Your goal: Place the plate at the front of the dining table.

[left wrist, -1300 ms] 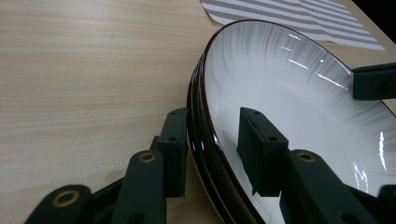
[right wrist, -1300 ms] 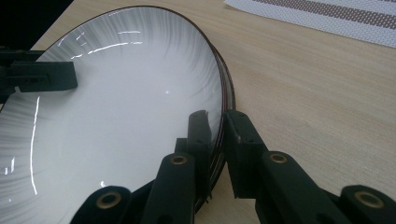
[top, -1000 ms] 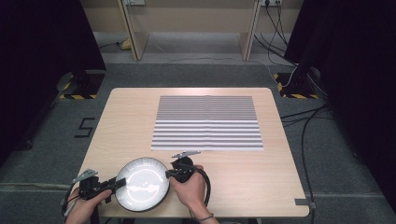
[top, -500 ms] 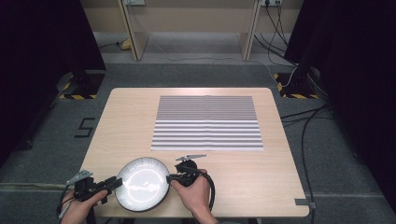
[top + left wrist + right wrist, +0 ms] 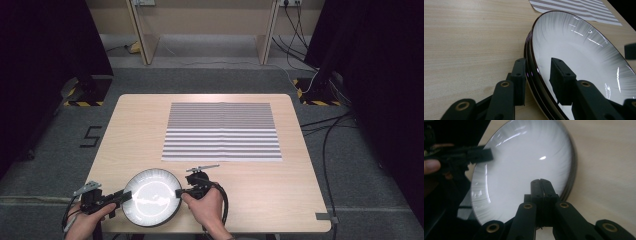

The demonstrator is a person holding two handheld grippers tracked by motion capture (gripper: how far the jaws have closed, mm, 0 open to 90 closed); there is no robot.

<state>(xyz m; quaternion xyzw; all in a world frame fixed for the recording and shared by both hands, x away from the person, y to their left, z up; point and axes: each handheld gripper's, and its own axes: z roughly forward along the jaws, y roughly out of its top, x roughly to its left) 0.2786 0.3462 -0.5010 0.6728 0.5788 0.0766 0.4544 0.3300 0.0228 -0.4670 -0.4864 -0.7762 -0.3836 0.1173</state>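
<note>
Since a second ago the person's hands have drawn slightly back toward the near edge of the table (image 5: 150,125), and the plate (image 5: 152,196) has come back with them; the jaws of both grippers have just been closing, with the plate's rim between the left pair.

The left gripper (image 5: 121,197) straddles the plate's left rim; in the left gripper view one jaw stands outside the dark rim (image 5: 530,62) and the other over the white inside, with a gap showing at the inner jaw, so I cannot tell whether the pads press yet. The right gripper (image 5: 181,192) sits at the plate's right edge; in the right gripper view its jaws are pressed together with nothing seen between them, their tips lying over the white face of the plate (image 5: 524,162) just inside the rim. The plate thus lies between the two grippers, touching the tabletop.

Beyond both grippers, well apart from the plate, a striped mat (image 5: 222,131) lies flat on the pale wood; around the table run grey carpet, black cables (image 5: 325,130) and dark curtains.
</note>
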